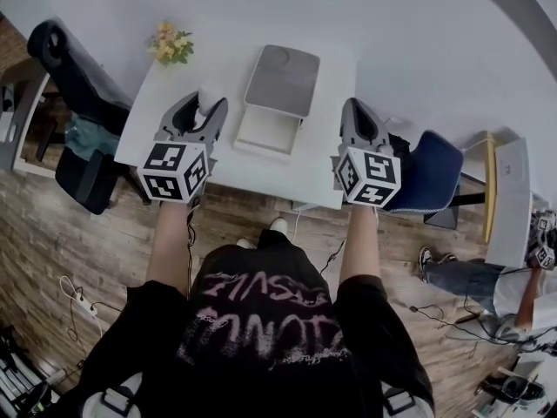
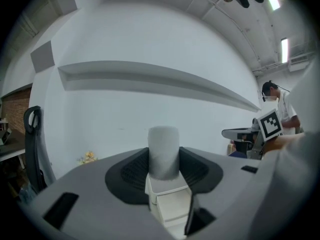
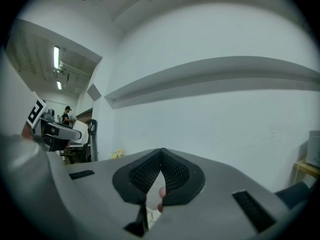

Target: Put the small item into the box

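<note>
An open white box (image 1: 268, 131) with its grey lid (image 1: 283, 80) tipped back sits in the middle of the white table (image 1: 157, 120). My left gripper (image 1: 203, 113) hovers over the table to the left of the box, shut on a small pale cylinder (image 1: 207, 103). In the left gripper view the cylinder (image 2: 164, 146) stands upright between the dark pads (image 2: 131, 171), and the box (image 2: 170, 206) shows below it. My right gripper (image 1: 355, 114) hangs over the table's right edge, jaws shut and empty; its tips meet in the right gripper view (image 3: 161, 153).
A small bunch of yellow flowers (image 1: 171, 43) stands at the table's far left corner. A black chair (image 1: 74, 77) is left of the table, a blue chair (image 1: 432, 174) right of it. A person (image 1: 522, 286) sits at the far right. A power strip (image 1: 83, 301) lies on the wooden floor.
</note>
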A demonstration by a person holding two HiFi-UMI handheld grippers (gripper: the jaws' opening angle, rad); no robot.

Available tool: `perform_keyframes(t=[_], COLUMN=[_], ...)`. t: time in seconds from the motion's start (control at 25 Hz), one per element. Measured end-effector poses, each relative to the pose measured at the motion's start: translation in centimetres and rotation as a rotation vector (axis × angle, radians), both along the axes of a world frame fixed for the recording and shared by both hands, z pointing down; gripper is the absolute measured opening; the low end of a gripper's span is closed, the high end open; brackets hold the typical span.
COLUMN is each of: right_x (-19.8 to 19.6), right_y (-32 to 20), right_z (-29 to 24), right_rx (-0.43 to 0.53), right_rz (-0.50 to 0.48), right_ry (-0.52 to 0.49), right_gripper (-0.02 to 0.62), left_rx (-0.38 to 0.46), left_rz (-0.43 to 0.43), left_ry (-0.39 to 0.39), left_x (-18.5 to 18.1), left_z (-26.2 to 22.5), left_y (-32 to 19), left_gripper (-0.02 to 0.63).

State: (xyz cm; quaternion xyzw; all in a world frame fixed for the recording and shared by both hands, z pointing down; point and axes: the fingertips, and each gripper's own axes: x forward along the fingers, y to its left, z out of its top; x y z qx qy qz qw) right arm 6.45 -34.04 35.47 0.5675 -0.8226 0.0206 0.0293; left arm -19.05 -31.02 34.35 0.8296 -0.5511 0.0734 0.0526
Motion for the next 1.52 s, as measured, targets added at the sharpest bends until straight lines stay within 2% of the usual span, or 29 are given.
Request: perform_keyframes(t=[0.32, 0.76, 1.32, 1.52], right_x=[1.5, 2.0, 1.4, 1.4], right_y=[-4.6, -6.2, -7.0, -7.5], right_z=[0.8, 1.3, 3.0, 3.3], right_rx=[-0.013, -0.019, -0.048, -0.059], right_rz=[-0.042, -0.078, -0.021, -0.002], right_ry=[-0.016, -0.032, -0.035, -0.034], right_gripper=[0.009, 0.009, 0.009, 0.009], left_rx=[-0.022, -0.05, -0.094, -0.136], left_rz=[-0.031, -0.024, 0.048, 0.09], left_ry=[-0.012, -0.038, -0.043, -0.053], left_x=[2.2, 4.3, 4.1, 4.7], left_z=[0.4, 1.1, 3.2, 4.6], left_y=[-3.6, -4.6, -6.6, -7.5], left_gripper=[0.181, 0.181, 0.181, 0.181])
